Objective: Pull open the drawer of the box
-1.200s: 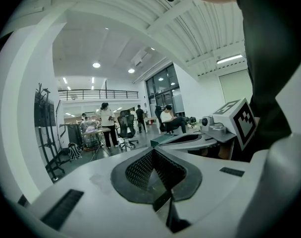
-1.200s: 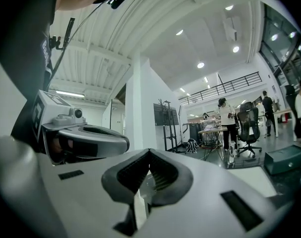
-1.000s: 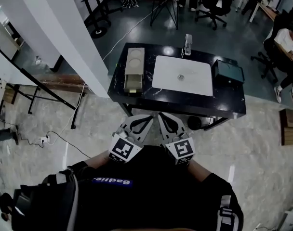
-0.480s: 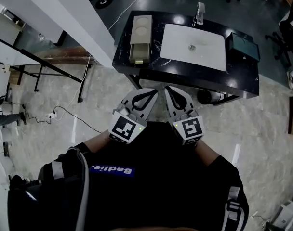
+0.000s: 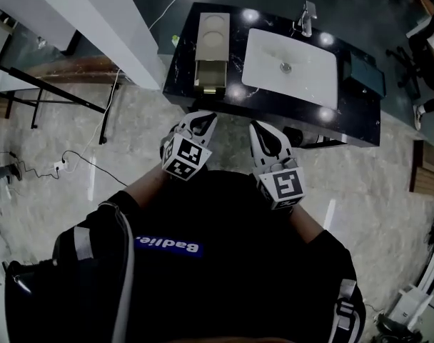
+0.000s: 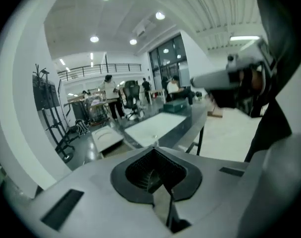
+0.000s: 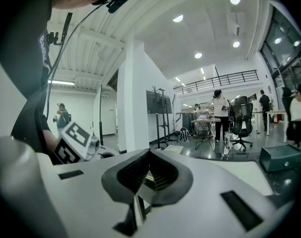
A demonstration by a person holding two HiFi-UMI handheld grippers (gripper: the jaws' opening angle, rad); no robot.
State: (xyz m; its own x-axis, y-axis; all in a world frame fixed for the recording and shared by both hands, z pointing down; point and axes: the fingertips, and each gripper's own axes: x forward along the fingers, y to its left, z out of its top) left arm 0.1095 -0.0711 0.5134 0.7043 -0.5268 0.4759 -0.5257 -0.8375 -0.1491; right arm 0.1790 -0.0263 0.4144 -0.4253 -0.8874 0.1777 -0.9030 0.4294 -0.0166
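Glossy black counter [image 5: 274, 103] bearing oblong beige box [image 5: 211, 48] beside white sink [image 5: 263, 63]; left hand-held gripper [image 5: 204, 116] and right hand-held gripper [image 5: 258, 126] closed, empty.

Counter top [image 5: 183, 70]: black stone w/ pale veins, high gloss, lamp glints. Sink [image 5: 263, 77]: white, smooth, matt. Tap [image 5: 305, 16]: shiny metal. Box [image 5: 213, 38] incl. drawer [image 5: 211, 76]: brass-tone metal, satin. Floor [image 5: 124, 141]: pale marbled stone, polished. Left gripper [image 5: 201, 117] & right gripper [image 5: 260, 127]: matt grey plastic, ribbed black pads [image 6: 140, 172].
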